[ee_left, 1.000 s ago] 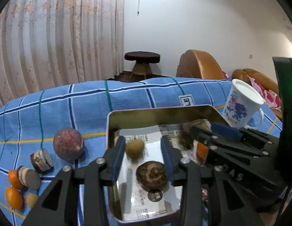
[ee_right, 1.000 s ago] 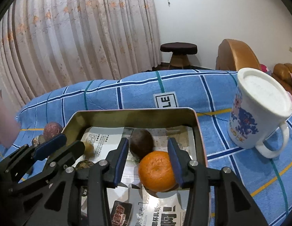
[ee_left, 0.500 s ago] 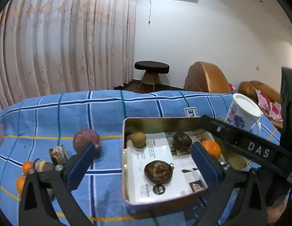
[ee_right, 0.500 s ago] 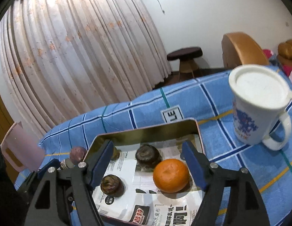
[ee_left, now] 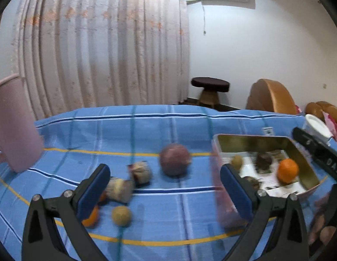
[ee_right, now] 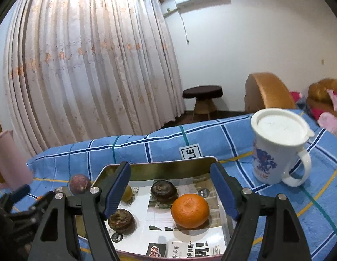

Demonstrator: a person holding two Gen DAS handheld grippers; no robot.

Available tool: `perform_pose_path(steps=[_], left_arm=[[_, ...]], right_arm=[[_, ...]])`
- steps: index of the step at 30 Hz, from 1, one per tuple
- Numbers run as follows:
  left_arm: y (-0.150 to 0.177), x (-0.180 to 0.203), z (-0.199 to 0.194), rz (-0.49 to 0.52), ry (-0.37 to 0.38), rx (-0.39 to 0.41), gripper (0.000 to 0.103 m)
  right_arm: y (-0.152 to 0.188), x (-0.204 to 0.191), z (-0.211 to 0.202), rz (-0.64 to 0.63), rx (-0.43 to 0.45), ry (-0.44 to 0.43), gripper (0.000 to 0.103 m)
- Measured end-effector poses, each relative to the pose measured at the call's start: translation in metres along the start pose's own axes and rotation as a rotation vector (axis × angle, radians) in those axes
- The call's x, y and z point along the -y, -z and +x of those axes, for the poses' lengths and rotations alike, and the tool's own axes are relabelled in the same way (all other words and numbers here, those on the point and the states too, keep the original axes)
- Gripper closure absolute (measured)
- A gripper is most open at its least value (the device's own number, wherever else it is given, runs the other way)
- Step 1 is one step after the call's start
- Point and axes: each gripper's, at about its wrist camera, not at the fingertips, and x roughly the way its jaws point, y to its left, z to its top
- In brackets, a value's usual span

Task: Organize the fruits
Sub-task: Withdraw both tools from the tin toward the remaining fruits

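Since the job is sorting fruit, each line runs from the biggest thing down to the smallest.

Tablecloth [ee_left: 159,130]: blue checked cloth across the lower half of both views; it is the work surface, so the loose fruit lies on it.

Tin [ee_right: 168,169]: open gold-walled box lined with printed paper, lower centre of the right wrist view and right edge of the left wrist view; I judge it the collecting place, as four fruits already sit in it.

Mug [ee_right: 274,148]: white, lidded, right of the tin and apart from it; seemingly just parked out of the way.

Left gripper [ee_left: 164,191]: jaws spread as wide as they go, nothing between them; it points at the loose pile in the lower left, likely picking the next fruit. Blur softens this view.

Right gripper [ee_right: 170,191]: jaws have just been opening and stand well apart, framing the tin but pinching nothing, with the orange lying below and free of both pads.

Purple fruit [ee_left: 175,162]: round, centre of the left wrist view, on the cloth just left of the tin; not yet sorted.

Orange [ee_right: 190,209]: resting on the paper in the tin's lower right.

Dark fruits [ee_right: 164,191]: two in the tin, one behind the orange, one at lower left.

Small pieces [ee_left: 121,215]: a tan ball, wrapped lumps and oranges grouped at lower left, waiting.
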Motion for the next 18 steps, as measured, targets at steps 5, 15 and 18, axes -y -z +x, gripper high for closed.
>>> perform_pose_path(steps=[5,15,18], left_arm=[[0.006,-0.015,0.000,0.018,-0.029,0.008,0.000],[0.008,-0.032,-0.007,0.019,-0.031,0.002,0.000],[0.010,-0.039,-0.007,0.012,-0.030,-0.004,0.000]], right_arm=[[0.005,-0.010,-0.010,-0.023,0.051,0.030,0.026],[0.018,-0.031,-0.021,-0.020,0.025,0.027,0.026],[0.022,-0.040,-0.026,-0.024,0.027,0.021,0.026]])
